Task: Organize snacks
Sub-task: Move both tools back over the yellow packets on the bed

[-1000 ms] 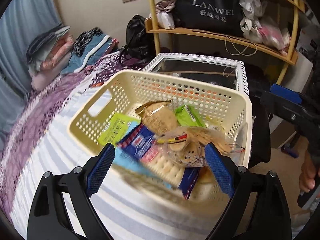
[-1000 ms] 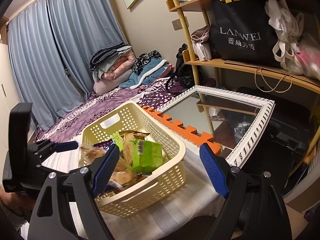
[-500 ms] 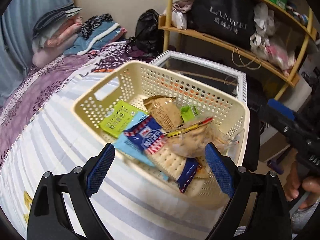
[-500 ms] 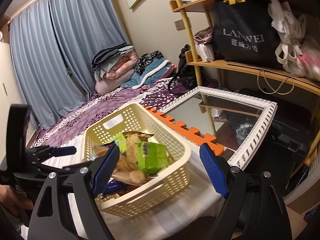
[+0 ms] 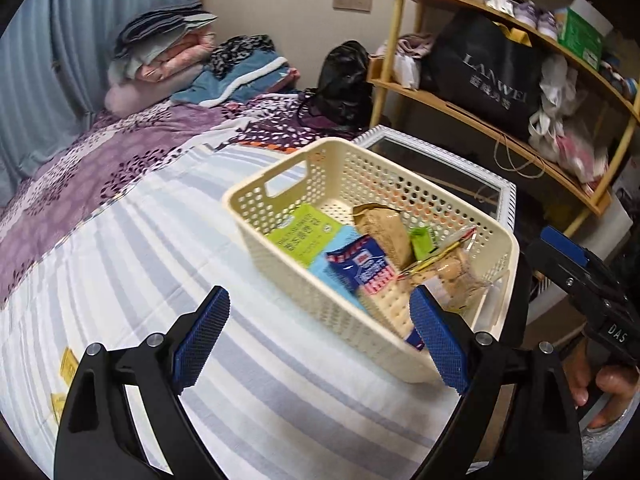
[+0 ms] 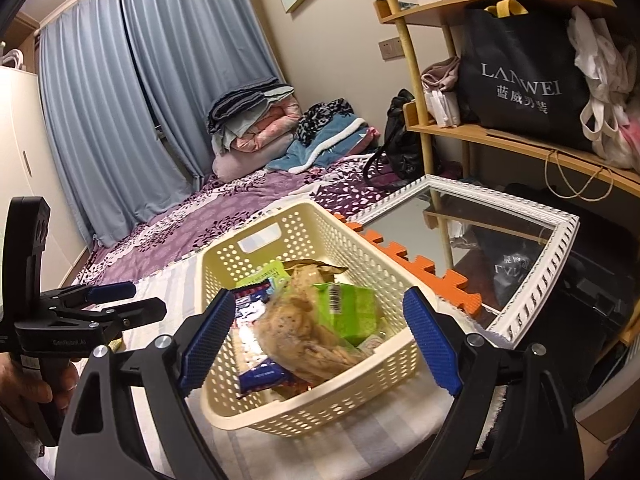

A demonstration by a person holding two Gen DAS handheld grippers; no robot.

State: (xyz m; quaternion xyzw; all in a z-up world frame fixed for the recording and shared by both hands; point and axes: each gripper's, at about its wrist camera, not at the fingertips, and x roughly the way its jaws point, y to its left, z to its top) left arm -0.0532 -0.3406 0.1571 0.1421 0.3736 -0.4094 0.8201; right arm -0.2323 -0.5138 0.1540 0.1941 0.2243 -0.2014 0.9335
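A cream perforated basket (image 5: 280, 240) (image 6: 360, 396) stands on the striped sheet near the bed's edge. It holds several snack packs: a green flat pack (image 5: 302, 232), a blue cracker pack (image 5: 362, 268), a brown bag (image 5: 382, 226), a clear cookie bag (image 6: 304, 332) and a green box (image 6: 352, 308). My left gripper (image 5: 320, 336) is open and empty, just in front of the basket. My right gripper (image 6: 318, 336) is open and empty, before the basket's near side. The left gripper also shows in the right wrist view (image 6: 120, 300).
A white-framed mirror (image 6: 500, 232) lies past the basket, with orange foam tiles (image 6: 408, 264) beside it. A wooden shelf (image 5: 500, 120) holds a black bag. Folded blankets (image 5: 168, 56) lie at the bed's far end. Small yellow packets (image 5: 68, 364) lie on the sheet at left.
My left gripper has pulled back and swung left, so the basket sits further away and to the right. My right gripper has moved slightly closer to the basket. Both stay open.
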